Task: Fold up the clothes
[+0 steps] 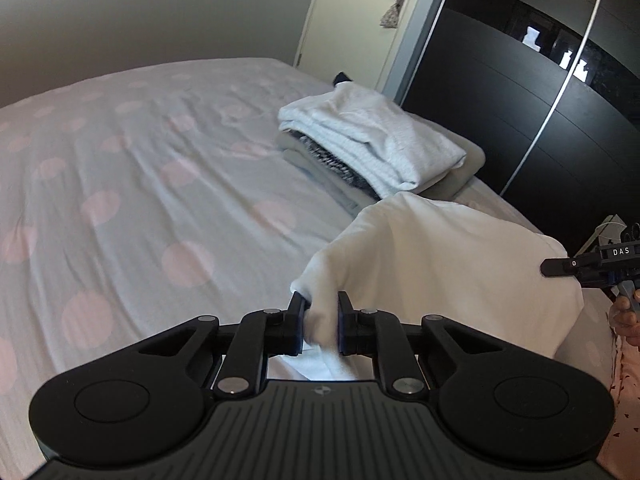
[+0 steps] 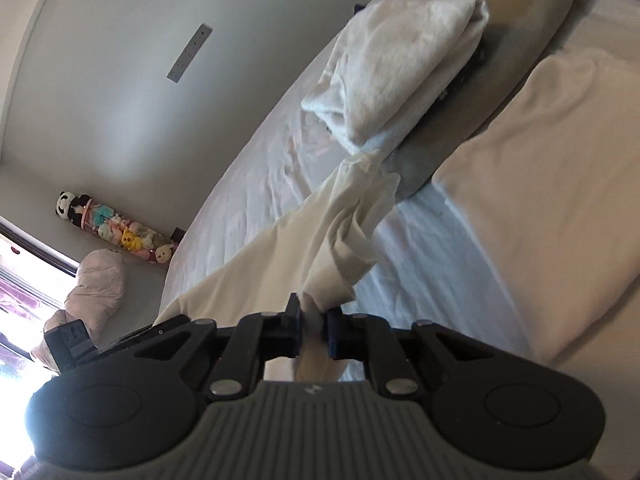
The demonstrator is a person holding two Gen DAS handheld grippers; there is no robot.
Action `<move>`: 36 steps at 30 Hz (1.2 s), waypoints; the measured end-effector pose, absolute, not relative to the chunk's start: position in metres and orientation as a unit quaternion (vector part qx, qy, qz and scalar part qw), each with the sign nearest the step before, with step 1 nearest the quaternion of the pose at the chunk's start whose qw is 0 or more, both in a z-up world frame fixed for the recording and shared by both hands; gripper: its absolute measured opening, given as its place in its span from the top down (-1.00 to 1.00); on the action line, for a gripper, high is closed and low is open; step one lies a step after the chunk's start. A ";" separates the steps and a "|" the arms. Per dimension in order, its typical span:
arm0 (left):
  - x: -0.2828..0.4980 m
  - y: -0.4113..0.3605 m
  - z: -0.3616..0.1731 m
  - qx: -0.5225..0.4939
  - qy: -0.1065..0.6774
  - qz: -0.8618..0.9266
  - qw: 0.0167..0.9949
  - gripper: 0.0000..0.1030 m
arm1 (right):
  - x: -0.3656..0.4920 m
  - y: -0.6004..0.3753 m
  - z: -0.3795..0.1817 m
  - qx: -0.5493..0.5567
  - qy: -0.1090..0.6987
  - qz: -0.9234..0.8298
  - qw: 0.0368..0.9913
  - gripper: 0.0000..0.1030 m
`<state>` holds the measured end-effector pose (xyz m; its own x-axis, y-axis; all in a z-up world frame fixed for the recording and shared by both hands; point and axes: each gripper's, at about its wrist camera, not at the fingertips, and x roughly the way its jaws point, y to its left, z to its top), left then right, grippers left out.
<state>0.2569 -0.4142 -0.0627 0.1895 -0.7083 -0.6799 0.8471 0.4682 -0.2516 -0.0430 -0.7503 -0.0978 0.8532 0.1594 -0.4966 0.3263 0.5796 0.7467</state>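
A white garment (image 1: 448,264) is lifted above the bed between both grippers. My left gripper (image 1: 320,308) is shut on one bunched edge of it; the cloth passes down between the fingers. My right gripper (image 2: 314,316) is shut on another gathered edge of the white garment (image 2: 340,224), which stretches away toward the bed. The right gripper also shows in the left wrist view at the far right edge (image 1: 560,267), beside the cloth, with a hand (image 1: 626,320) under it. In the right wrist view, a part of the left gripper (image 2: 70,340) shows at the lower left.
A stack of folded clothes (image 1: 372,140) lies on the bed (image 1: 120,184) near its far right edge, white on top (image 2: 400,64). A black wardrobe (image 1: 540,100) and a door (image 1: 360,16) stand behind. A pillow (image 2: 560,184) lies at right. Plush toys (image 2: 120,228) line the wall.
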 end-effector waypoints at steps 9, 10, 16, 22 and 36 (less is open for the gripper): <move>0.217 -0.539 -0.047 0.097 0.359 -0.573 0.731 0.75 | -0.123 -0.836 -0.063 0.441 0.229 -0.123 0.859 0.74; 0.213 -0.551 -0.049 0.095 0.359 -0.578 0.727 0.75 | -0.129 -0.847 -0.063 0.442 0.227 -0.130 0.858 0.74; 0.202 -0.619 -0.068 0.095 0.365 -0.598 0.707 0.75 | -0.148 -0.901 -0.066 0.440 0.227 -0.164 0.853 0.74; 0.209 -0.668 -0.096 0.094 0.382 -0.599 0.697 0.75 | -0.156 -0.936 -0.082 0.440 0.222 -0.182 0.851 0.74; 0.225 -0.707 -0.159 0.111 0.416 -0.590 0.683 0.75 | -0.147 -0.986 -0.150 0.457 0.251 -0.231 0.822 0.75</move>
